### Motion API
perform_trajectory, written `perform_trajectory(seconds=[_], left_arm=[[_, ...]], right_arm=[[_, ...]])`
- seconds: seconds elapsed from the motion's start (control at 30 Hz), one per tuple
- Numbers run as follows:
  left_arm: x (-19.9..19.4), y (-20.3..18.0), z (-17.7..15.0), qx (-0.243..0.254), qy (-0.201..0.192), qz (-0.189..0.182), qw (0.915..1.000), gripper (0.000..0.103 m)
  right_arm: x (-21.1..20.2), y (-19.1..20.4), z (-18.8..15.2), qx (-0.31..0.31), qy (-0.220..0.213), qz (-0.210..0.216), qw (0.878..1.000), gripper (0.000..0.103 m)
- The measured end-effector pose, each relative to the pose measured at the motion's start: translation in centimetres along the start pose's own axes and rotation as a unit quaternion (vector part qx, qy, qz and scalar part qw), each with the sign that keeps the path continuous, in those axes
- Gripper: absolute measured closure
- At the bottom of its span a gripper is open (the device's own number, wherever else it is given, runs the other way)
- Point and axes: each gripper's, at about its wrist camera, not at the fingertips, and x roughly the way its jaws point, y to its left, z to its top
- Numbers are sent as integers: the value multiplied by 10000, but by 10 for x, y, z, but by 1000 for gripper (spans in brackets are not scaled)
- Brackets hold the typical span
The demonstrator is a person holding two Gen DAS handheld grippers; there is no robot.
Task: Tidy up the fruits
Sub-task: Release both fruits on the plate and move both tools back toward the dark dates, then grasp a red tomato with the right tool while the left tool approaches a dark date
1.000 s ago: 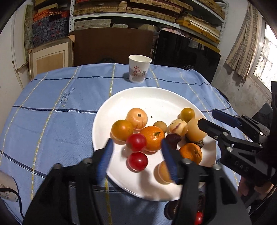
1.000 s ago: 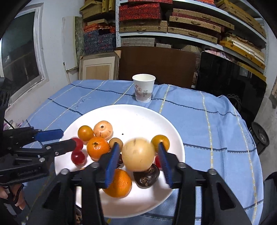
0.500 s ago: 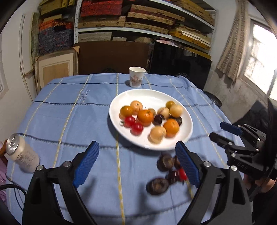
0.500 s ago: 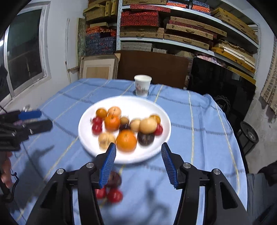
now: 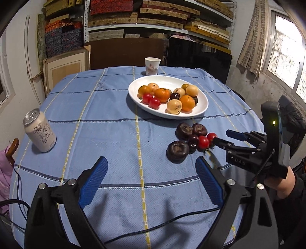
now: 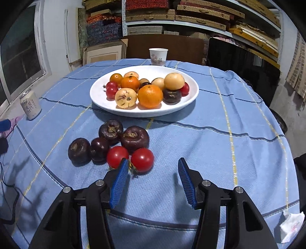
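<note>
While most fruit sits heaped on the white plate [image 6: 191, 99], we judge the sorting partly done: our right gripper [image 6: 152, 180] and left gripper [image 5: 151, 183], both spread and empty, hang near six loose fruits [image 6: 111, 146] on the bench just before that plate.

Stacked shelves [image 5: 160, 13], bright window [image 5: 286, 49], blue checked tablecloth [image 5: 107, 107]

The left wrist view looks from low over the near edge of the blue tablecloth [image 5: 107, 107] toward the shelves, the white plate [image 5: 200, 107] far ahead to the right; the right wrist view faces the same way from nearer, the plate [image 6: 95, 95] centred; the 2 views share the plate, the paper cup [image 5: 152, 66] and the can [image 6: 30, 107]
</note>
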Motion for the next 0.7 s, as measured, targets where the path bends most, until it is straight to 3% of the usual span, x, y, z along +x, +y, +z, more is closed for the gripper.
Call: perform_trajectory(seconds=[0.3,0.43,0.7], left_arm=[[8,-4,0,59,33,40,10000,12],[13,-6,1,102,61,49,9999,12],[49,-31,11,682,290,347,9966,12]], right_arm=[[22,-5,5,269,280,-215,9990,54],[25,-5,-2,279,330,-133,9990,75],[-15,13,-10,-36,-17,-143,9999,75]])
